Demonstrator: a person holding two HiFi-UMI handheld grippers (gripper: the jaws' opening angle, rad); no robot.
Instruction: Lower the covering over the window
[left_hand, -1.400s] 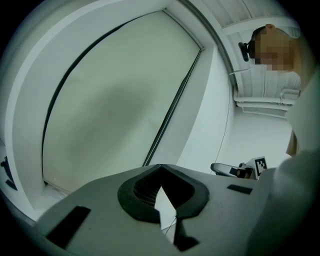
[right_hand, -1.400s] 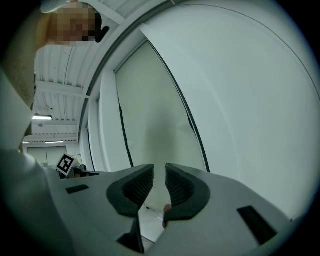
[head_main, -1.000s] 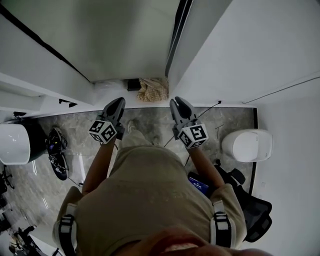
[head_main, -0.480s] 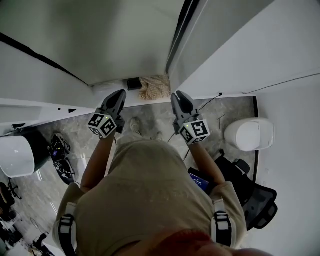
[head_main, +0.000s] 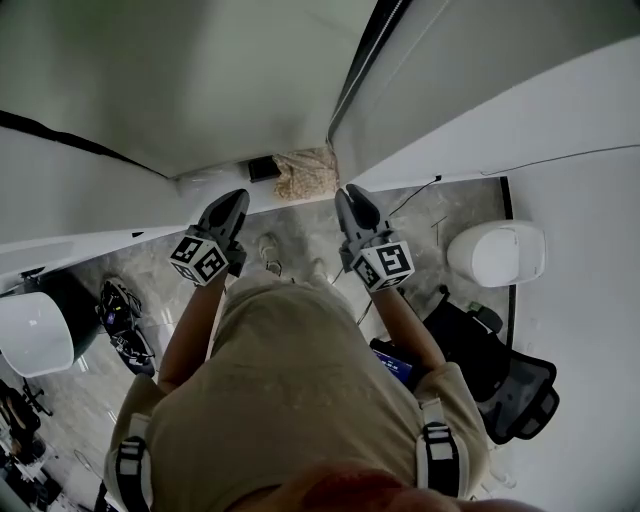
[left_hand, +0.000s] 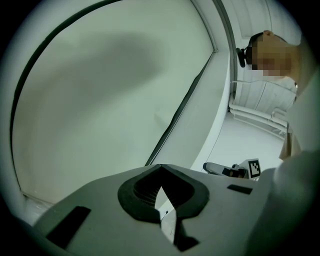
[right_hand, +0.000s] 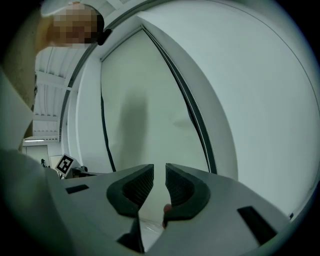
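Blind (right_hand: 145, 85): flat matte sheet, rect.

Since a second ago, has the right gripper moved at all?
Yes, slightly. In the head view the right gripper has drifted left, and its tip now sits nearer the patterned cloth than it did.

The covering (head_main: 200, 80) is straight ahead of me, and the wall (head_main: 520, 90) meets it on the right at a frame strip (head_main: 365, 55). In that corner, at the floor's (head_main: 430, 225) far edge, a crumpled cloth (head_main: 305, 172) lies just right of a small box (head_main: 263, 168). My left gripper (head_main: 236, 203) and right gripper (head_main: 350, 200) are side by side near it. A rounded bin (head_main: 497, 253) sits by the floor's right edge, with a bag (head_main: 505, 380) behind it. A rounded tub (head_main: 35, 333) is at the left edge, with a heap of gear (head_main: 120, 310) just right of it.
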